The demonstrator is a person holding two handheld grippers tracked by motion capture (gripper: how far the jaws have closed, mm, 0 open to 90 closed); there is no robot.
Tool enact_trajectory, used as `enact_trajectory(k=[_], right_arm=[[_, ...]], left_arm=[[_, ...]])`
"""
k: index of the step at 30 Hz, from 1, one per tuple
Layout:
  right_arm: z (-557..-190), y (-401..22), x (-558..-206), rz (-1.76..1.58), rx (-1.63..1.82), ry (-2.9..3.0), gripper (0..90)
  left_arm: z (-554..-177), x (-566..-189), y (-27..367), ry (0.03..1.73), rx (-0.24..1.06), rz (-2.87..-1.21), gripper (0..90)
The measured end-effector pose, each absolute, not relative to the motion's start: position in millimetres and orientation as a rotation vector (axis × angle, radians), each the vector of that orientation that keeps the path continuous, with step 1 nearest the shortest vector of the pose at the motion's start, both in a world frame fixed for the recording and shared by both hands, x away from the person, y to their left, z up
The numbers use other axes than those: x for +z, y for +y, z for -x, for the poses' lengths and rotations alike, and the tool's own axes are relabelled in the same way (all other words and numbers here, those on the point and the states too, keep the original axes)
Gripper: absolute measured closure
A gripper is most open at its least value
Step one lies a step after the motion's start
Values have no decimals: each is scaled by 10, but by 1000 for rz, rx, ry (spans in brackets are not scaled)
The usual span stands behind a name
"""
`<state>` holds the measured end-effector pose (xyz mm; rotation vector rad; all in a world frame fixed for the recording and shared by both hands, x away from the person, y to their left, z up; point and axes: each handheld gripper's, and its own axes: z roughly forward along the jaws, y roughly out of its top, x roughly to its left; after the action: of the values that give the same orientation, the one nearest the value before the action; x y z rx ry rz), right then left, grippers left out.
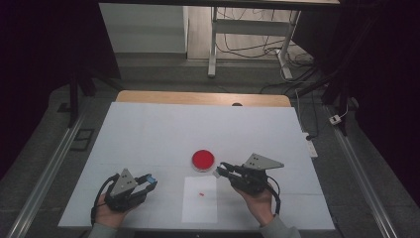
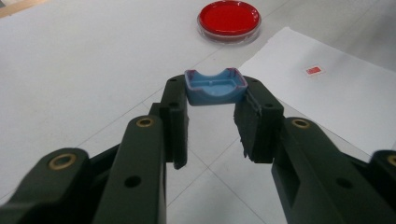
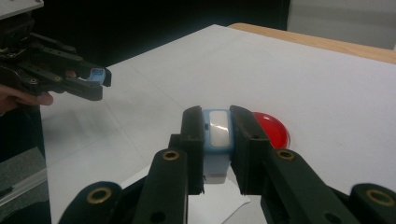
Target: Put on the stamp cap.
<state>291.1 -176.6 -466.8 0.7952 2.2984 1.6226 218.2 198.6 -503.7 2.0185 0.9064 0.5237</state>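
1. Left tongs (image 1: 148,180) are sitting at about 7 o'clock on the bench (image 1: 148,129), clamped on a small blue cap (image 2: 215,87). In the left gripper view the cap is pinched at the very tips, hollow side facing up, long axis running across the jaws.
2. Right tongs (image 1: 221,170) are sitting at about 5 o'clock, clamped on a pale blue block (image 3: 217,140) with a white face. In the right gripper view it is standing between the jaws with its long axis running along them, and its lower end is hanging below the pads.
3. Neither pair is gaping: each is closed down to the width of what it is carrying.
4. Red dish (image 1: 203,159) is lying on the bench near centre, just at 10 o'clock off the right tongs' tips, and well apart from the left tongs, off at their 2 o'clock.
5. White sheet (image 1: 200,199) with a small red mark (image 1: 202,194) is lying at 6 o'clock, between the two hands.
6. Key relation: the two pairs of tips are pointing inward toward each other across the sheet. From the right tongs, the cap is sitting at about 10 o'clock.
7. My read: cap is going onto block, so the gap over the sheet is what's closing next. Cannot tell which end of the block takes the cap.
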Motion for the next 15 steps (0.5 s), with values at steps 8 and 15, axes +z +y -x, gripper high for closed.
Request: enact_trajectory(k=[8,15], right_arm=[[-2911,-1775,-4656,-794,1630,2291,759],[-2896,-1757,-4654,-786,1631,2284,759]], left_arm=[[-2194,-5032,1940,894,519,-2024,653],[-2201,-5020,1843,866,512,-2034,653]])
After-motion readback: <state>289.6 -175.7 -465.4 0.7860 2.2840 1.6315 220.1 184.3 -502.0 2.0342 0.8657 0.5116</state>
